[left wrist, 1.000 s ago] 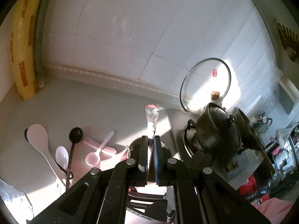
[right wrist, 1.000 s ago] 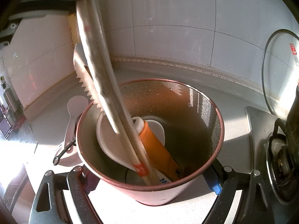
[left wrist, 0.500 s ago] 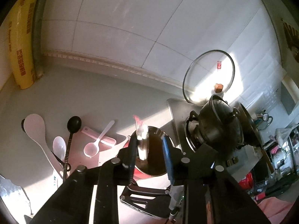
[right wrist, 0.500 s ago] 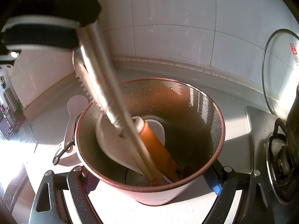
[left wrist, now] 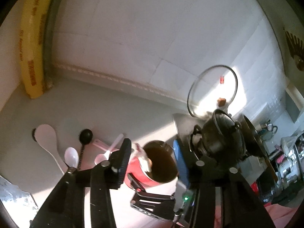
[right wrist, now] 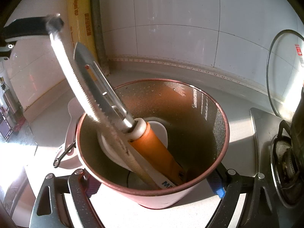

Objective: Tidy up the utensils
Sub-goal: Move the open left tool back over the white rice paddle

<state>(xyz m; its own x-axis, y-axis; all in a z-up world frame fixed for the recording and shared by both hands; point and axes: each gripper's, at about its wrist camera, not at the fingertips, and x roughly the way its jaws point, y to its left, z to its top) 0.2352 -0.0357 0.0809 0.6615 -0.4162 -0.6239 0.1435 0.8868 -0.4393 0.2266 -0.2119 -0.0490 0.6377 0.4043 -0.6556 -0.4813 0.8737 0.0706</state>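
A red cup (right wrist: 152, 199) stands on the counter between the fingers of my right gripper (right wrist: 152, 182), which is shut on it. Inside lean a wrapped pair of chopsticks (right wrist: 79, 87), an orange-handled peeler (right wrist: 157, 150) and a white spoon (right wrist: 110, 148). My left gripper (left wrist: 152, 161) is open above the cup (left wrist: 136, 174), with nothing between its fingers. One of its fingers (right wrist: 28, 27) shows at the top left of the right wrist view, close to the chopsticks' upper end. On the counter to the left lie a white rice paddle (left wrist: 47, 140), a black ladle (left wrist: 85, 135), a small white spoon (left wrist: 71, 156) and a pink spoon (left wrist: 106, 154).
A gas stove (left wrist: 182, 125) with a black pot (left wrist: 220, 133) stands right of the cup. A glass lid (left wrist: 212, 89) leans on the tiled wall. A yellow box (left wrist: 32, 43) stands in the back left corner. A foil sheet (left wrist: 11, 197) lies at the front left.
My left gripper has opened and let go of the wrapped chopsticks, which slid down into the cup. It has lifted away. The right gripper still holds the cup.
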